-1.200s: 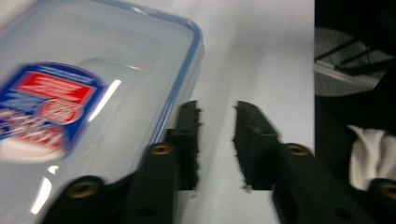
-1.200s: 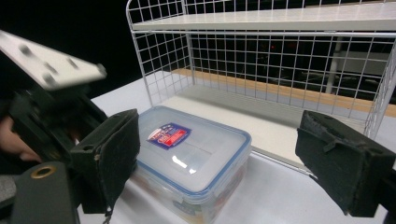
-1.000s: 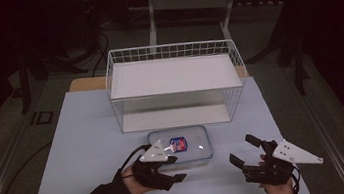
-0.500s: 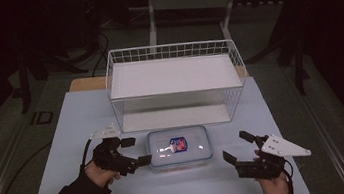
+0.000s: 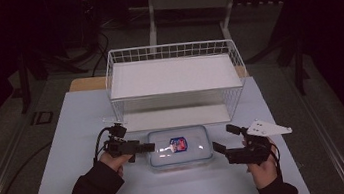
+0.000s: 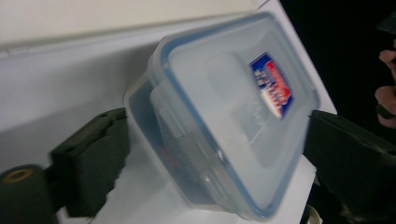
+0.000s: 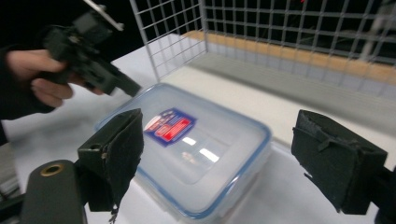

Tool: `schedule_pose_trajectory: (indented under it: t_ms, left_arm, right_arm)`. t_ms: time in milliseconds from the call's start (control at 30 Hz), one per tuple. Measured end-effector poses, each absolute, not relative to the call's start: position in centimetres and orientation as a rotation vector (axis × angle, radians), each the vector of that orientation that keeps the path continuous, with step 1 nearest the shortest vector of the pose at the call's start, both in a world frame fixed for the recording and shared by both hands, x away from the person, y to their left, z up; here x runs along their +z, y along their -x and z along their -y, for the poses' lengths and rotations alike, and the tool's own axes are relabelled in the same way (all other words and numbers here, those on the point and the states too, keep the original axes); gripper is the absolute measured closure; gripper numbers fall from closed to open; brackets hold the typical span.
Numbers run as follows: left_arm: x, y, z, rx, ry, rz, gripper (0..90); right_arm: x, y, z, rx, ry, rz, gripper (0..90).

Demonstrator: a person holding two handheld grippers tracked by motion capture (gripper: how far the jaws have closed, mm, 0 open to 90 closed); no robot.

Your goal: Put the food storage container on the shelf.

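We have a clear plastic box (image 5: 179, 146) with a snap-on lid lying flat on the white table (image 5: 75, 140), just in front of the wire basket (image 5: 176, 84). Our left claw (image 5: 150, 147) reaches the box's left end with its jaws spread wide either side of it, gripping nothing; our right claw (image 5: 224, 139) hangs open near the right end, also empty. We judge the smooth lid and rounded corners could let the box skid or twist if one claw pushes before the other braces it. The basket wall stands close behind, leaving little room there, while the table's near strip and both sides lie open for moving.
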State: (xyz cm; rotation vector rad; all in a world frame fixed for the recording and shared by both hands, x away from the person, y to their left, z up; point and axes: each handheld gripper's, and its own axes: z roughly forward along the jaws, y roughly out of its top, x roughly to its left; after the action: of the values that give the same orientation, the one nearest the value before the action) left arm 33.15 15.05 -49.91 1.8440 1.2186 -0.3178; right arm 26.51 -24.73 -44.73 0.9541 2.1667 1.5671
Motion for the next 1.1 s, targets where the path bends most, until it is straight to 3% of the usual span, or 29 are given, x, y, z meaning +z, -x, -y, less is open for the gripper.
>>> schedule_pose_trajectory:
  t_ms: [233, 400, 467, 633, 967, 1100]
  left_arm:
    - [-52.0, -33.8, -15.1, -0.469, -1.798, -1.300, 19.8]
    - [-52.7, -33.9, -15.4, -0.576, -1.736, -1.274, 37.4]
    - [-52.5, -33.8, -15.5, -0.561, -1.744, -1.273, 43.2]
    - [-52.3, -33.7, -15.4, -0.560, -1.747, -1.252, 46.2]
    - [-51.3, -32.4, -14.8, -0.502, -1.791, -1.138, 54.5]
    - [-51.1, -31.8, -14.7, -0.477, -1.814, -1.087, 56.1]
  right_arm:
    - [-45.3, -26.5, 24.4, 1.554, -0.956, -2.219, 13.8]
    - [-45.3, -26.5, 24.4, 1.545, -0.963, -2.226, 13.8]
    - [-45.4, -26.6, 24.5, 1.546, -0.963, -2.234, 13.8]
    - [-45.6, -26.9, 24.3, 1.532, -0.936, -2.275, 14.4]
    - [-48.1, -29.3, 25.1, 1.521, -1.184, -2.379, 10.8]
    - [-49.2, -30.4, 25.6, 1.556, -1.292, -2.436, 16.5]
